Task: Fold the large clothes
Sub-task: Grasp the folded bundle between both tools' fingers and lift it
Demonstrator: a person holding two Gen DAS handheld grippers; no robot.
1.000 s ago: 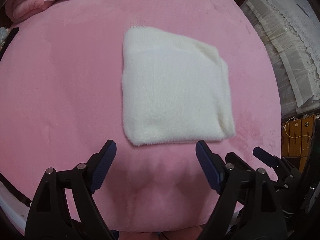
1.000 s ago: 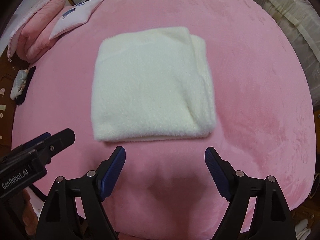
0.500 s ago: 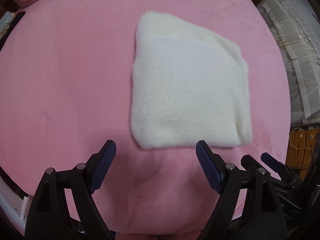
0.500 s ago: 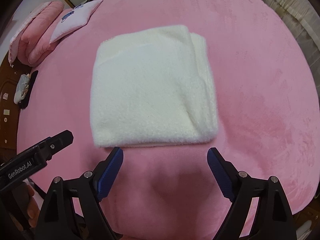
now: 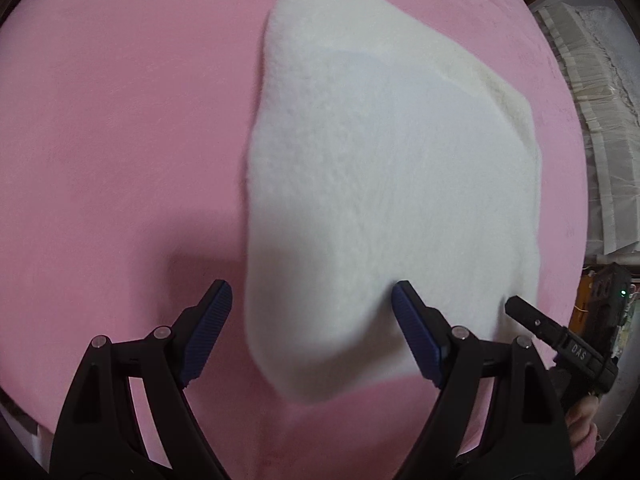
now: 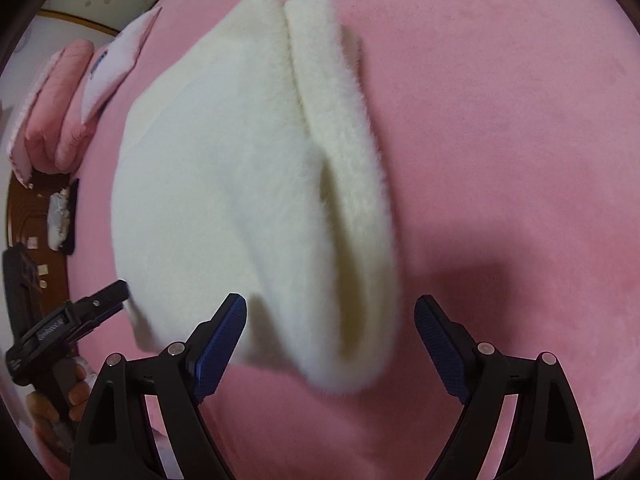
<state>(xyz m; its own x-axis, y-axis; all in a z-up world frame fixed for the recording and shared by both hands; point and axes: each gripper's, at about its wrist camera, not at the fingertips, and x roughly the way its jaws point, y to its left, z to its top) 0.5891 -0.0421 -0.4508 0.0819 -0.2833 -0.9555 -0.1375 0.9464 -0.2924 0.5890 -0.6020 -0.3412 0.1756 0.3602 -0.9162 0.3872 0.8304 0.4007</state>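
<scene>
The left hand-held gripper (image 5: 310,316) points steeply down with its jaws spread wide and clasping nothing; the near left corner of the folded white fleece garment (image 5: 384,184) lies between its blue pads (image 5: 208,332). The right hand-held gripper (image 6: 332,340) is likewise released, jaws wide, and the garment's near right corner, where thick folded layers stack, sits between its fingers. The garment rests flat on a pink plush bed cover (image 6: 520,140). Beyond it, at the bed's far left, lie a pink folded quilt (image 6: 56,112) and a pale pillow (image 6: 116,60).
</scene>
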